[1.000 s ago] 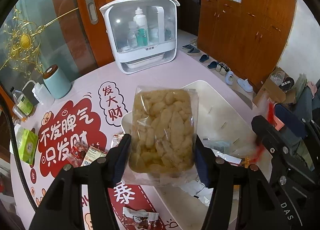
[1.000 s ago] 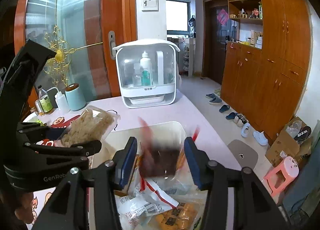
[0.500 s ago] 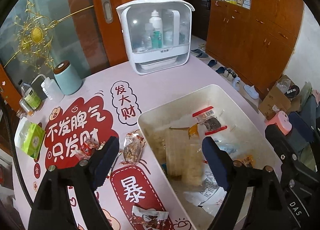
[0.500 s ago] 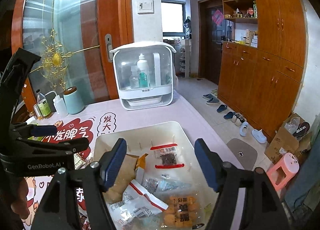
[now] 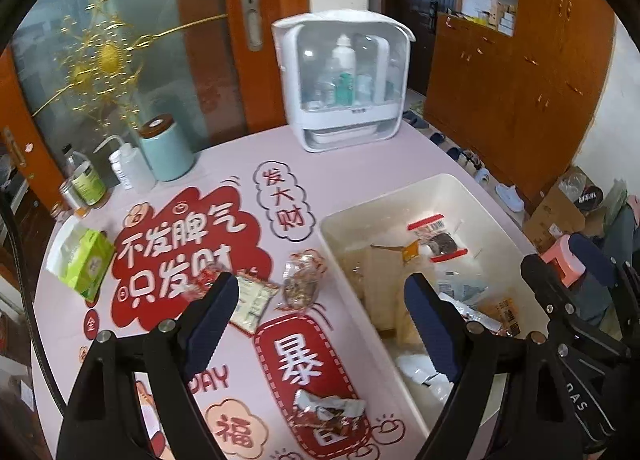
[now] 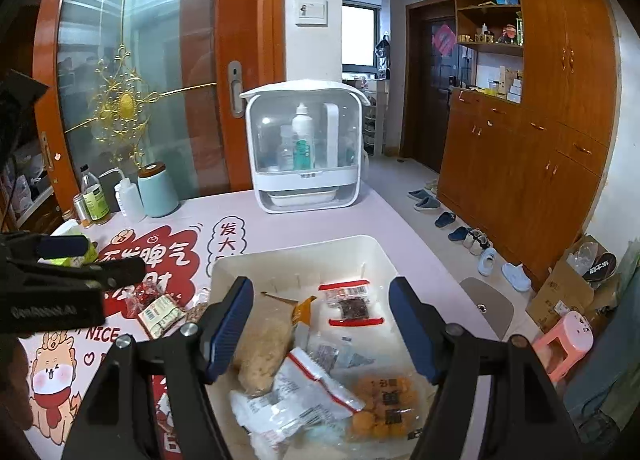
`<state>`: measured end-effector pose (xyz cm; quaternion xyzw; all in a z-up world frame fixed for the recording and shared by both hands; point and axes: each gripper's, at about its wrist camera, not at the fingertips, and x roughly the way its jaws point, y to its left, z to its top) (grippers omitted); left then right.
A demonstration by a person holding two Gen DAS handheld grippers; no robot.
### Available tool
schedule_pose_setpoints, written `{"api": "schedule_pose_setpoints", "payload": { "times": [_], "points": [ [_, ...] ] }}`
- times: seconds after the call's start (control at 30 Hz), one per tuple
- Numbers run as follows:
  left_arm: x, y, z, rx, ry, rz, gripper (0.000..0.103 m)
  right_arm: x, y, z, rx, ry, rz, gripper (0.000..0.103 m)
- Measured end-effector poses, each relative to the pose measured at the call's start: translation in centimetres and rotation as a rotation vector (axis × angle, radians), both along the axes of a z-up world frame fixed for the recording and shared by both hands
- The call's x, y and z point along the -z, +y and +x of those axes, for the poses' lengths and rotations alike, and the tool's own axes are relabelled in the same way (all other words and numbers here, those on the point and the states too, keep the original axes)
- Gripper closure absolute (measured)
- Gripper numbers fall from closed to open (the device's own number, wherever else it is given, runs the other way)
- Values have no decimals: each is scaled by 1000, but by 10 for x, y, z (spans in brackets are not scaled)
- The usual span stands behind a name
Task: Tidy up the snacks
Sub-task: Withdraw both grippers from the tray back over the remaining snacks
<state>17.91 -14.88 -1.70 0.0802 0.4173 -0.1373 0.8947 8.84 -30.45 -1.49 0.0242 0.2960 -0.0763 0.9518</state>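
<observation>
Pink tablecloth (image 5: 224, 164), "NICE" print (image 6: 102, 334).

My two wrist cameras looked forward and down from just above the desk (image 5: 360, 168), sharing the white bin (image 5: 404, 190) (image 6: 296, 250).

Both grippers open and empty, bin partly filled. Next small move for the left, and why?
Probably swing the left gripper down-left onto the clear nut packet on the mat. It lies loose just outside the white bin, roughly between the open jaws, with other packets still out. The right gripper hovers over the bin.
</observation>
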Motion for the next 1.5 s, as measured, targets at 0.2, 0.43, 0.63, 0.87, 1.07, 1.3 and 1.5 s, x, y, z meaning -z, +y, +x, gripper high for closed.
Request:
{"api": "schedule_pose_setpoints", "payload": {
  "times": [0.2,0.43,0.63,0.87,1.07,1.3,1.5],
  "points": [
    [-32,46,-12,-43,-66,-37,18,-18,28,-2,-34,-38,-17,32],
    [-69,104,-29,-109,-194,-29,11,-41,74,0,-98,-106,-21,32],
    [-66,145,-36,-132,-208,6,11,-33,123,4,-186,-86,-27,32],
    [-25,184,-29,-154,-142,77,11,6,172,6,-263,10,-12,32],
    [23,210,-26,-135,-36,92,11,63,207,-15,-333,97,-8,32],
    [89,221,-36,-104,93,104,11,114,228,-27,-390,222,-19,32],
    [118,231,-38,-110,150,103,11,140,220,-26,-326,299,-50,32]
  ]
}}
